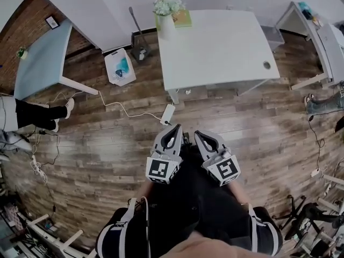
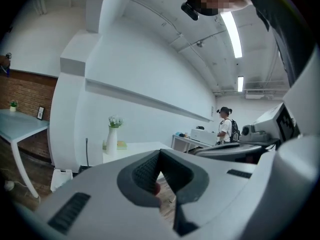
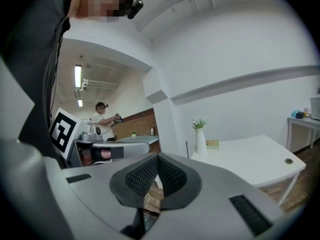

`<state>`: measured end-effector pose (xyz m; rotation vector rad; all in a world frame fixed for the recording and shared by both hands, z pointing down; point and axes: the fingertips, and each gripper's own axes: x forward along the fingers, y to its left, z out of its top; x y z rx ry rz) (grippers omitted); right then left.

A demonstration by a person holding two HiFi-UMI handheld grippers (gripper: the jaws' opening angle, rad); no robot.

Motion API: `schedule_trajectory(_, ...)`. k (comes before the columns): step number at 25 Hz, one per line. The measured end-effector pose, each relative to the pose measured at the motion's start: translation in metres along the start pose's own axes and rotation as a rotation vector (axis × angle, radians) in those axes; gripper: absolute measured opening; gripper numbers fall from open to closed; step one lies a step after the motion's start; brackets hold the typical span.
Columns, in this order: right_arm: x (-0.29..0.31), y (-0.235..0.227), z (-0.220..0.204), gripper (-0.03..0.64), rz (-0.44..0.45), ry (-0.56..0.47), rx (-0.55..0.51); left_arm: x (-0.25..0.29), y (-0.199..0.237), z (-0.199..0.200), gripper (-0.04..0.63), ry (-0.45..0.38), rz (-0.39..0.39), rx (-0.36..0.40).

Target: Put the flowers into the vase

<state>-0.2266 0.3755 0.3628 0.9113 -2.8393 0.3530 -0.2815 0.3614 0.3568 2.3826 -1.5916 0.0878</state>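
White flowers (image 1: 167,5) stand in a white vase (image 1: 165,27) on the far left corner of a white table (image 1: 226,47). Both grippers hang over the wooden floor close to the person's body, well short of the table. My left gripper (image 1: 174,129) is shut with nothing in it, its tips meeting in the left gripper view (image 2: 160,151). Beside it my right gripper (image 1: 200,134) is shut and empty too, jaws together in the right gripper view (image 3: 158,155). The vase (image 2: 113,140) and flowers (image 2: 115,120) show far ahead, as do the vase (image 3: 200,140) and flowers (image 3: 199,122).
A yellow-green book (image 1: 183,19) lies beside the vase. A white power strip (image 1: 167,113) and cable lie on the floor before the table. A white bin (image 1: 119,66) and a pale blue table (image 1: 40,58) stand at left, seated legs (image 1: 37,114) nearby. Another desk (image 1: 322,36) is at right.
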Motion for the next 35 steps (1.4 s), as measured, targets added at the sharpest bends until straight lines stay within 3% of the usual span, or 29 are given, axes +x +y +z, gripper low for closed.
schedule_trajectory(4,-0.006,0.008,0.001,0.017,0.05,0.003,-0.033,0.0,-0.022,-0.011,0.046,0.046,-0.057,-0.014)
schedule_trajectory(10,-0.016,0.002,0.001,0.017,0.047,-0.005,-0.032,0.001,-0.04,-0.012,0.046,0.039,-0.082,-0.005)
schedule_trajectory(26,-0.021,0.002,-0.001,0.015,0.04,-0.003,-0.027,0.001,-0.044,-0.013,0.046,0.035,-0.09,-0.007)
schedule_trajectory(35,-0.018,-0.006,0.007,0.017,0.021,-0.032,-0.04,0.008,-0.035,0.0,0.046,-0.013,-0.077,0.008)
